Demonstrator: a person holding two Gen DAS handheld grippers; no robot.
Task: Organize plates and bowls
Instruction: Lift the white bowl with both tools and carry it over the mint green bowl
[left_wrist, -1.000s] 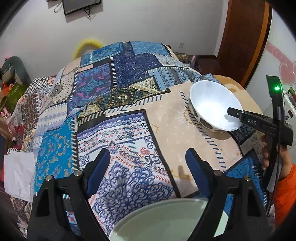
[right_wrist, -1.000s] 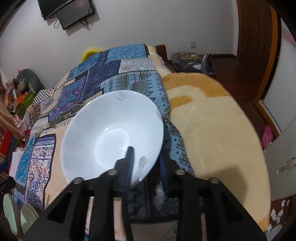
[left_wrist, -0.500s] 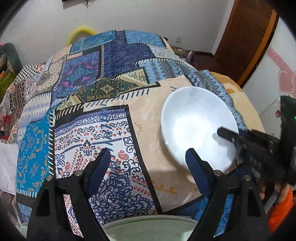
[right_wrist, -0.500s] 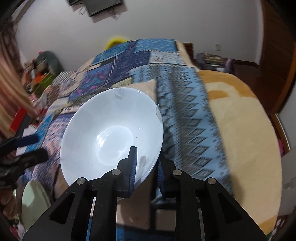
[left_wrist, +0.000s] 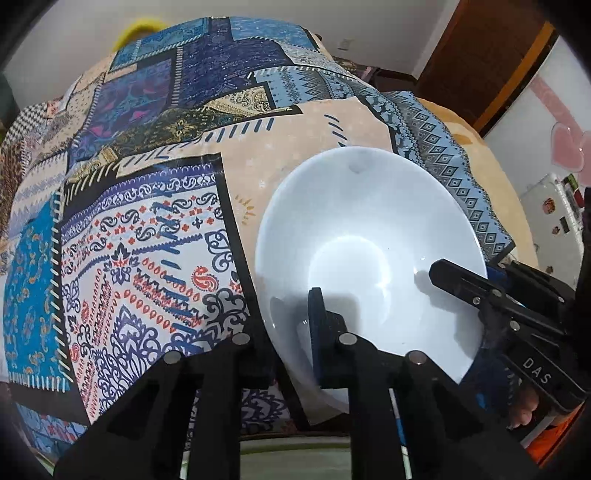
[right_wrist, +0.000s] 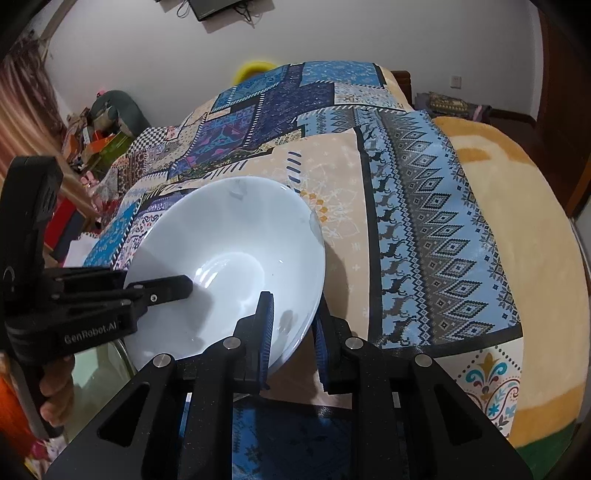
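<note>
A bed covered by a blue patchwork-patterned quilt (left_wrist: 155, 229) fills the background. Above it, a white round ceramic bowl (left_wrist: 369, 251) is pinched at its near rim by both the left claw (left_wrist: 291, 332) and the right claw (right_wrist: 291, 332).

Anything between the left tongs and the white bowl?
Nothing visible. The left tongs sit closed across the rim of the white bowl, and the right tongs clamp the rim at another spot.
</note>
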